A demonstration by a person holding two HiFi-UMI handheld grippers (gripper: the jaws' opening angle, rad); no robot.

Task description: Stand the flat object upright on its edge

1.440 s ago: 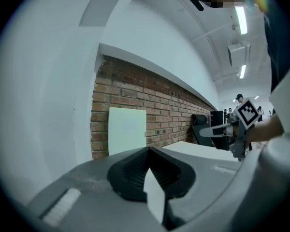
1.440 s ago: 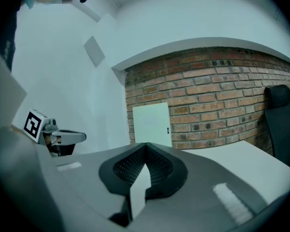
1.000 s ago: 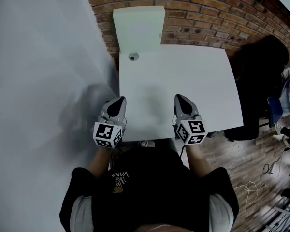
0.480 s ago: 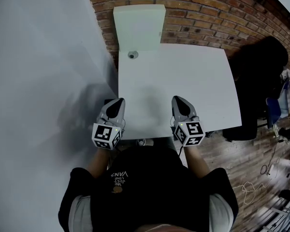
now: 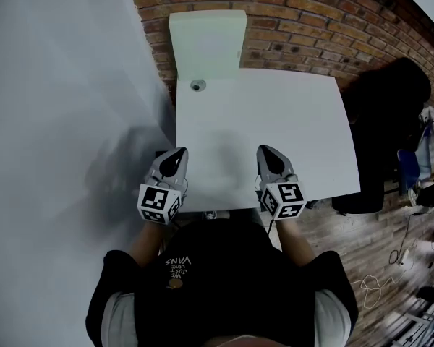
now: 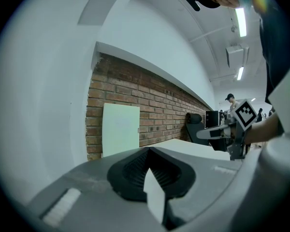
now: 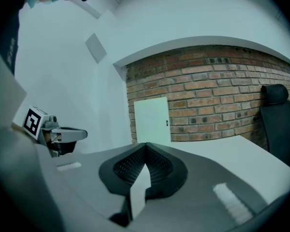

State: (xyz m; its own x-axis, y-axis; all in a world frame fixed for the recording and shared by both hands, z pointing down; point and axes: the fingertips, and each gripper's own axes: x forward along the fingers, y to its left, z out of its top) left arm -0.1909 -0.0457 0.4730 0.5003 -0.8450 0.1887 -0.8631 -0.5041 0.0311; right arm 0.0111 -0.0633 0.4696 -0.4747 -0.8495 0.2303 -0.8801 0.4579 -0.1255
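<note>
A pale flat panel (image 5: 206,43) stands upright against the brick wall at the far end of the white table (image 5: 275,121); it also shows in the left gripper view (image 6: 121,129) and the right gripper view (image 7: 152,120). My left gripper (image 5: 175,154) hovers at the table's near left corner, shut and empty. My right gripper (image 5: 267,152) is shut over the near edge, nothing between its jaws. Each gripper view shows its own jaws closed tip to tip (image 6: 149,151) (image 7: 145,146). Both are far from the panel.
A small round fitting (image 5: 197,85) sits in the table's far left corner. A white wall (image 5: 58,121) runs along the left. A black office chair (image 5: 387,121) stands right of the table. Cables (image 5: 376,288) lie on the brick-patterned floor.
The head view has shifted slightly. Both grippers stay shut at the table's near edge, the right one a touch further left.
</note>
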